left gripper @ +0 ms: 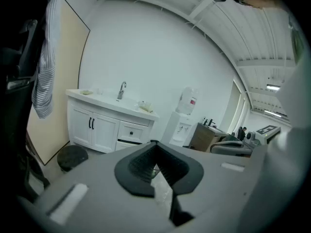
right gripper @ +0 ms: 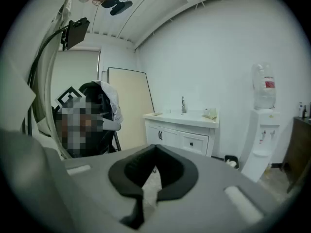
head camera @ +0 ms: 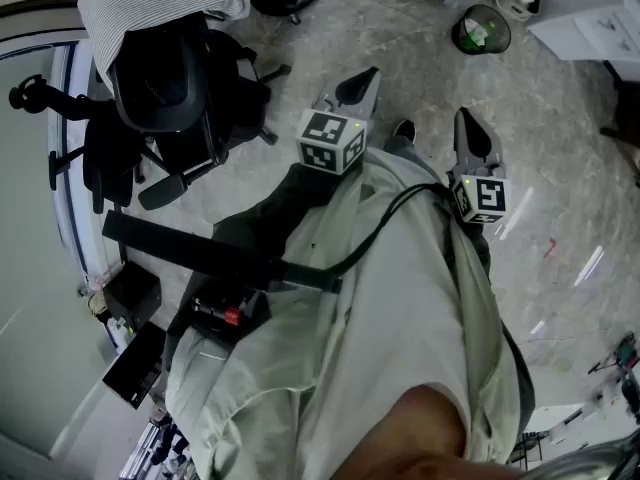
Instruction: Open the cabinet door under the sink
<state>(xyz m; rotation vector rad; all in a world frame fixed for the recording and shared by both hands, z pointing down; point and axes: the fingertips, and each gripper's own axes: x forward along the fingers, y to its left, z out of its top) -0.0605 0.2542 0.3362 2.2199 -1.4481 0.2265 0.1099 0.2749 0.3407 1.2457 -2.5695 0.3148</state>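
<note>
Holding well back from the sink cabinet [left gripper: 131,131], doors [left gripper: 81,129] closed. Fingers of left gripper [left gripper: 154,143] and right gripper [right gripper: 155,147] pressed together, empty, both facing it.

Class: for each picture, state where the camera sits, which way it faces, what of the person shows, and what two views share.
Head view: on the person's head, facing steeply down at grey marbled floor; pale green shirt, left gripper, right gripper show.
Left gripper view: on the left gripper, facing along shut jaws toward the white sink cabinet; grey gripper body in foreground.
Right gripper view: on the right gripper, jaws shut, facing that cabinet; the shirt shows at left.
Shared by both gripper views: cabinet and white water dispenser.
</note>
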